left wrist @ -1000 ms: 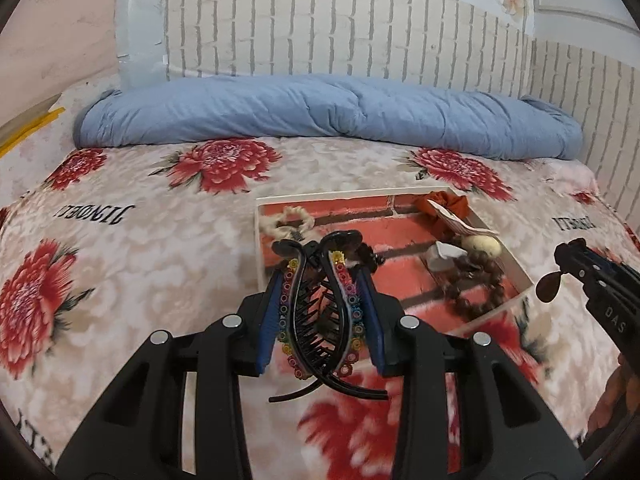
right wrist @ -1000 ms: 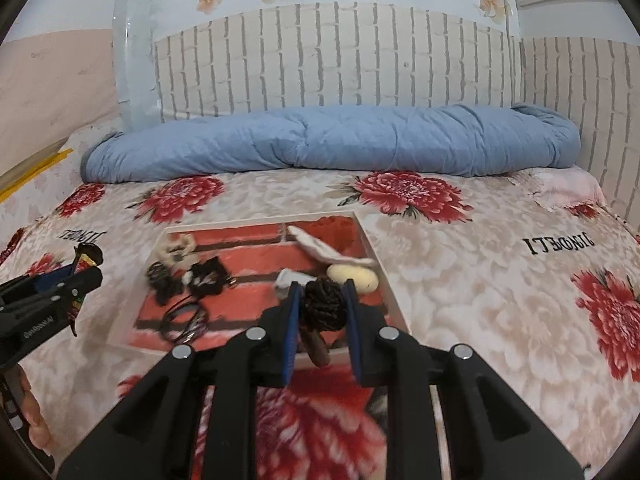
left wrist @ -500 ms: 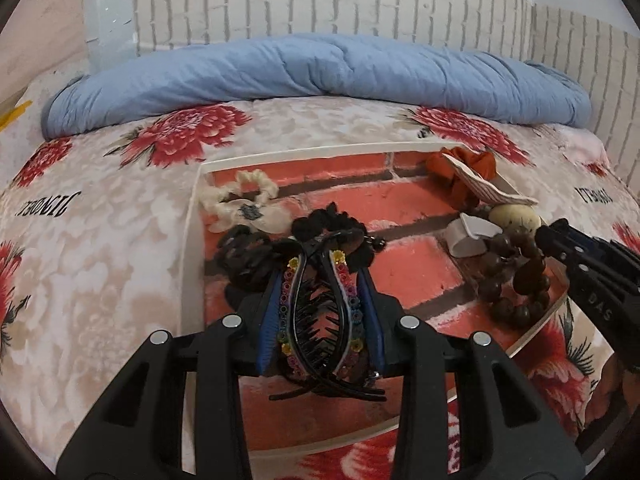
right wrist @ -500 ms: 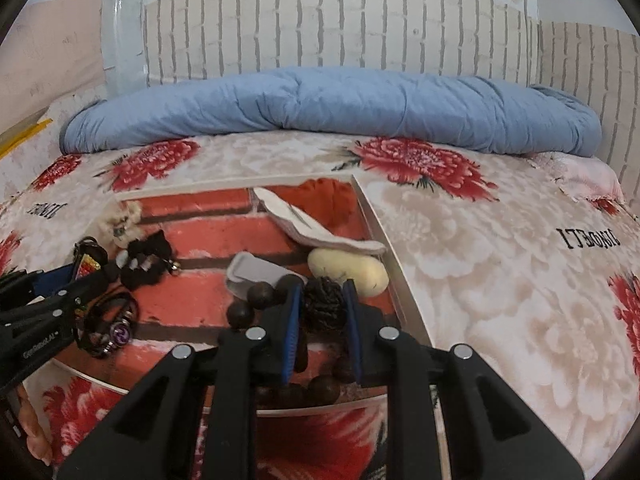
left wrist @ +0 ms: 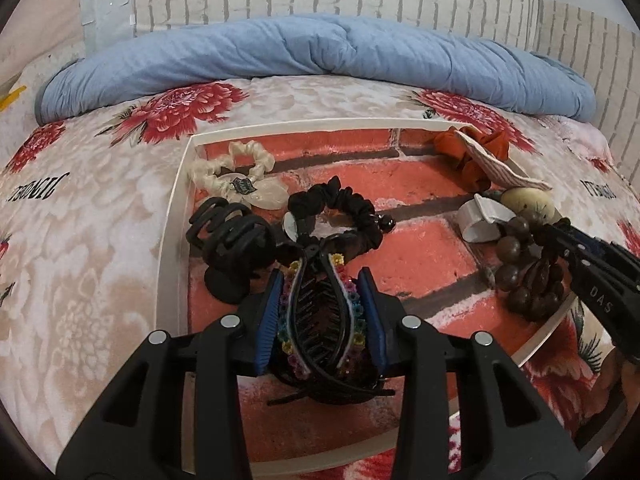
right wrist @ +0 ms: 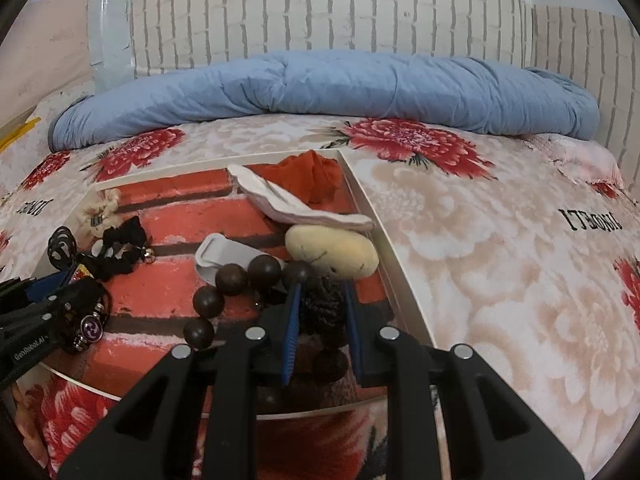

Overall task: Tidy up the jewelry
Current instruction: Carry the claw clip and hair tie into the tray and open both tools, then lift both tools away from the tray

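Note:
A shallow tray with a white rim [left wrist: 172, 216] and a red brick-pattern floor lies on the bed. My left gripper [left wrist: 322, 280] is shut on a black hair claw with coloured flowers [left wrist: 320, 312], low over the tray's near left part. My right gripper [right wrist: 320, 292] is shut on the dark knotted tassel [right wrist: 324, 304] of a brown wooden bead bracelet [right wrist: 232, 280], whose beads rest on the tray floor near its right rim [right wrist: 384, 232]. The bracelet also shows in the left wrist view [left wrist: 520, 272].
In the tray lie a black claw clip [left wrist: 232, 240], a black scrunchie [left wrist: 340, 208], a cream scrunchie [left wrist: 236, 168], an orange scrunchie [left wrist: 472, 148], a white clip [left wrist: 480, 220] and a cream stone [right wrist: 332, 250]. A rolled blue blanket [left wrist: 320, 52] lies behind.
Both grippers have moved forward and down over the tray with their items. The beads of the bracelet now rest on the tray floor.

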